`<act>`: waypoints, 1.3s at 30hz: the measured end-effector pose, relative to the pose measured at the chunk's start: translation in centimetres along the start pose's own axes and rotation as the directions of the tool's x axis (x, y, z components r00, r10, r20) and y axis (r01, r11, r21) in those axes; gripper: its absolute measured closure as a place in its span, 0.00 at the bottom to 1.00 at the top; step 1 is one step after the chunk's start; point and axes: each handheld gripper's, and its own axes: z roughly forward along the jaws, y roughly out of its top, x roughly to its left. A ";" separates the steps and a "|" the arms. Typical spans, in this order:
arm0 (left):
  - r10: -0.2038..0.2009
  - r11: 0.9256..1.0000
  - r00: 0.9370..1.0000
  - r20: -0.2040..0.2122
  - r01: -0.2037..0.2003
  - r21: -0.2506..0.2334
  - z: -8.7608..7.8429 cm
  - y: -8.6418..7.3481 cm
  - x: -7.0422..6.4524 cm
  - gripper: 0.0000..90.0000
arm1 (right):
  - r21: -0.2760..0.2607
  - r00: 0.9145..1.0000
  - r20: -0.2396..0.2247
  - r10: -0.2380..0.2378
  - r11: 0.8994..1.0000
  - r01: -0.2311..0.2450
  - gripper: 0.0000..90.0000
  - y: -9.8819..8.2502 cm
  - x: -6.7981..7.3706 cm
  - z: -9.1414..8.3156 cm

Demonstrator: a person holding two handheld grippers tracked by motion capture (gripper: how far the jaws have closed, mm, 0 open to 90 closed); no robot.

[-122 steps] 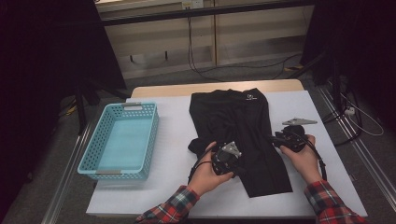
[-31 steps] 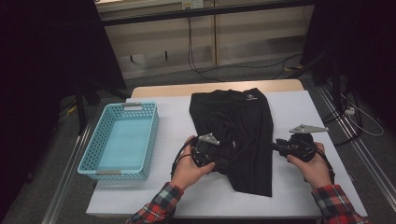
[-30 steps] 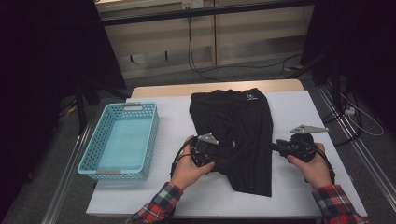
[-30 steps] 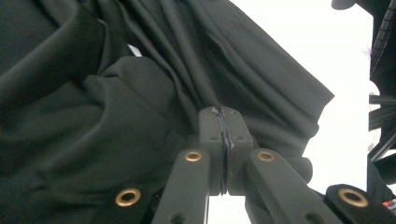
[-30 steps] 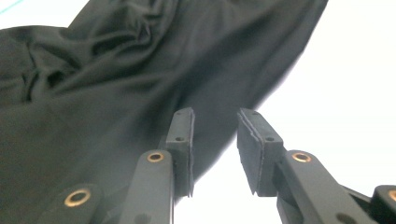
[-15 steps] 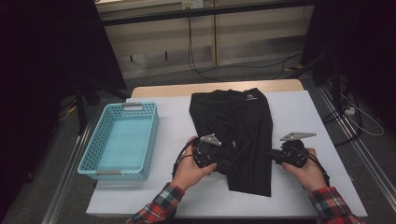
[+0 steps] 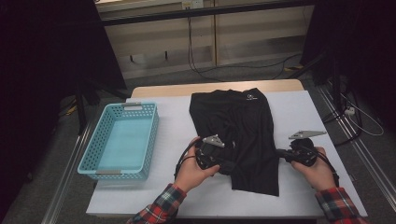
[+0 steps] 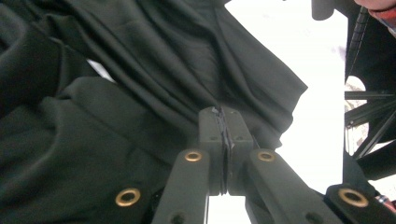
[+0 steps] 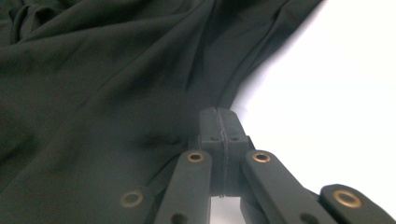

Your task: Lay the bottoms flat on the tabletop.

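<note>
Since the earlier frame, the right gripper has just closed, clamping the black shorts at their right edge. Left gripper jaws are clamped on the shorts' left fold, near the table's front edge.

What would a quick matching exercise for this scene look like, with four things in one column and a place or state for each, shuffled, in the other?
Things:
1. basket
2. shorts
3. left gripper
4. right gripper

Places or states:
A. clamped on the shorts' right edge
B. light blue, left on the table
C. clamped on the shorts' left side
D. black, spread mid-table

Pairs: 1-B, 2-D, 3-C, 4-A
</note>
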 end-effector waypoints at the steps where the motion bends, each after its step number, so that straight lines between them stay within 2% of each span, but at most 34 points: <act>1: 0.007 1.000 1.000 0.000 -0.007 0.008 0.3 0.0 -0.1 0.98 | -0.002 1.000 0.006 0.002 1.000 -0.002 1.00 -0.1 -0.2 -0.3; 4: 0.008 1.000 1.000 0.003 -0.008 0.026 1.1 -0.1 -0.2 0.98 | 0.003 0.999 0.033 0.008 1.000 -0.008 1.00 -0.3 -0.6 -0.8; 6: 0.018 0.999 1.000 -0.007 -0.018 0.039 1.5 -0.2 -0.3 0.98 | 0.005 1.000 0.020 0.015 1.000 -0.015 0.99 -0.5 -0.9 -0.8; 9: 0.028 0.999 0.999 -0.027 -0.027 0.044 1.5 -0.1 -0.1 0.98 | 0.007 0.999 0.048 0.015 1.000 -0.016 0.85 -1.0 -0.7 -0.6; 13: 0.018 0.999 0.999 -0.037 -0.016 0.036 1.1 -0.2 0.4 0.98 | -0.007 0.997 0.069 0.040 0.999 -0.039 0.70 -1.6 -0.2 -1.2; 18: 0.021 0.999 0.999 -0.042 -0.019 0.034 1.0 -0.2 0.3 0.98 | -0.008 0.998 0.047 0.033 0.999 -0.033 0.65 -2.4 1.0 -2.0; 21: 0.037 0.999 0.998 -0.049 -0.035 0.040 1.0 -0.2 0.1 0.98 | -0.017 0.999 0.031 0.029 0.999 -0.029 0.65 -2.6 1.7 -2.4; 22: 0.031 0.999 0.998 -0.048 -0.030 0.029 1.1 -0.2 0.0 0.98 | -0.021 0.999 0.033 0.024 1.000 -0.024 0.65 -2.7 1.9 -2.5; 25: 0.039 0.999 0.998 -0.054 -0.037 0.036 1.1 -0.2 0.0 0.98 | -0.029 0.999 -0.009 0.031 0.999 -0.031 0.62 -2.9 2.6 -2.7; 28: 0.041 0.999 0.998 -0.053 -0.039 0.030 1.2 -0.2 0.1 0.98 | 0.017 1.000 0.003 -0.014 1.000 0.013 0.68 -3.2 3.3 -2.2; 30: 0.048 0.999 0.997 -0.058 -0.047 0.028 1.2 -0.2 0.0 0.98 | 0.033 1.000 -0.013 -0.023 0.999 0.024 0.73 -3.4 3.4 -1.8; 32: 0.049 0.999 0.997 -0.052 -0.048 0.023 1.2 -0.1 -0.1 0.98 | 0.036 0.999 0.005 -0.047 0.998 0.047 0.84 -3.5 3.8 -1.8; 33: 0.049 0.999 0.998 -0.046 -0.048 0.021 1.2 -0.1 -0.2 0.98 | 0.046 0.999 -0.016 -0.049 0.998 0.050 0.91 -3.5 3.9 -1.9; 34: 0.056 0.998 0.997 -0.046 -0.055 0.024 1.3 -0.1 -0.3 0.98 | 0.043 0.998 -0.029 -0.047 0.998 0.049 0.90 -3.5 4.0 -1.8; 35: 0.059 0.998 0.997 -0.042 -0.058 0.026 1.3 0.0 -0.3 0.98 | 0.041 0.998 -0.021 -0.054 0.998 0.054 0.93 -3.6 4.2 -1.8; 36: 0.061 0.998 0.997 -0.042 -0.060 0.027 1.4 0.0 -0.4 0.98 | 0.044 0.998 -0.029 -0.059 0.997 0.061 1.00 -3.7 4.3 -1.9; 37: 0.065 0.998 0.997 -0.044 -0.064 0.030 1.4 0.0 -0.5 0.98 | 0.052 0.997 -0.052 -0.057 0.997 0.059 1.00 -3.7 4.3 -2.0; 39: 0.063 0.998 0.997 -0.040 -0.062 0.026 1.5 0.0 -0.6 0.98 | 0.060 0.997 -0.055 -0.060 0.996 0.063 1.00 -3.7 4.2 -2.2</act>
